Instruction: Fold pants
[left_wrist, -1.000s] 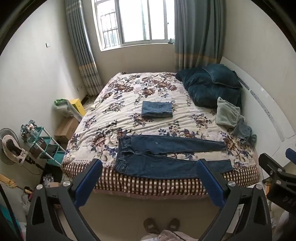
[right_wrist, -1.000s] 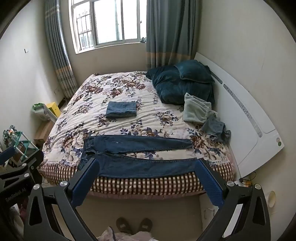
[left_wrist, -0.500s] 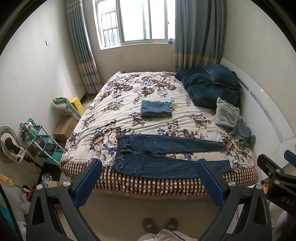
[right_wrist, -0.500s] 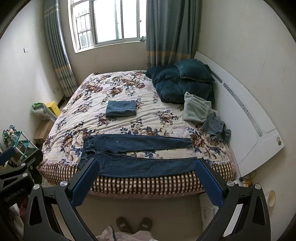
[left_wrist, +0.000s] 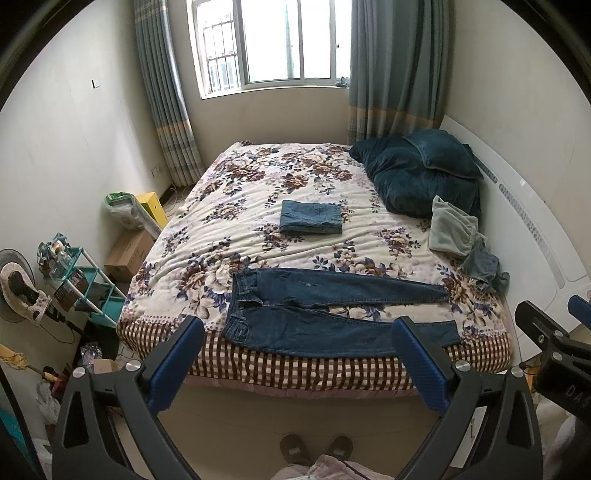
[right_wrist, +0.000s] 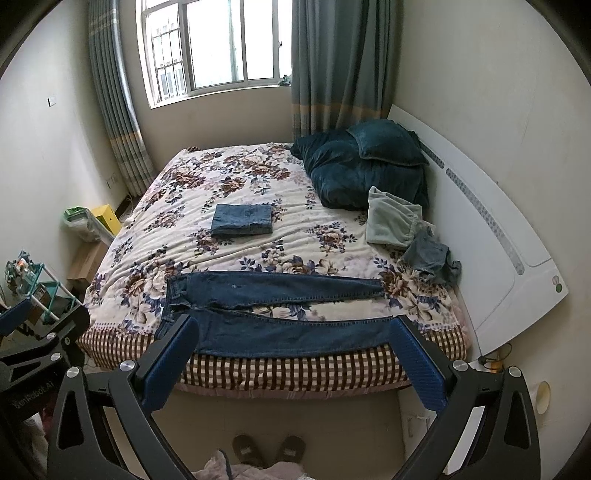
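Dark blue jeans (left_wrist: 332, 314) (right_wrist: 273, 317) lie spread flat across the near edge of the floral bed (left_wrist: 258, 192) (right_wrist: 207, 184), waistband to the left, legs running right and slightly apart. A folded pair of jeans (left_wrist: 311, 217) (right_wrist: 242, 220) rests in the middle of the bed. My left gripper (left_wrist: 299, 343) is held high and back from the bed, open and empty. My right gripper (right_wrist: 295, 339) is likewise open, empty and well clear of the jeans. Each gripper's edge shows in the other's view.
Dark teal pillows (left_wrist: 421, 173) lie at the headboard end, with a pale green garment (left_wrist: 450, 230) and a crumpled grey-blue one (left_wrist: 480, 266) beside them. A teal rack (left_wrist: 85, 280), fan and boxes stand left of the bed. Slippers (left_wrist: 314, 448) show on the floor below.
Both views have drifted slightly, so the bed and jeans sit a touch lower-left in frame. The jeans have not moved and both grippers stay open.
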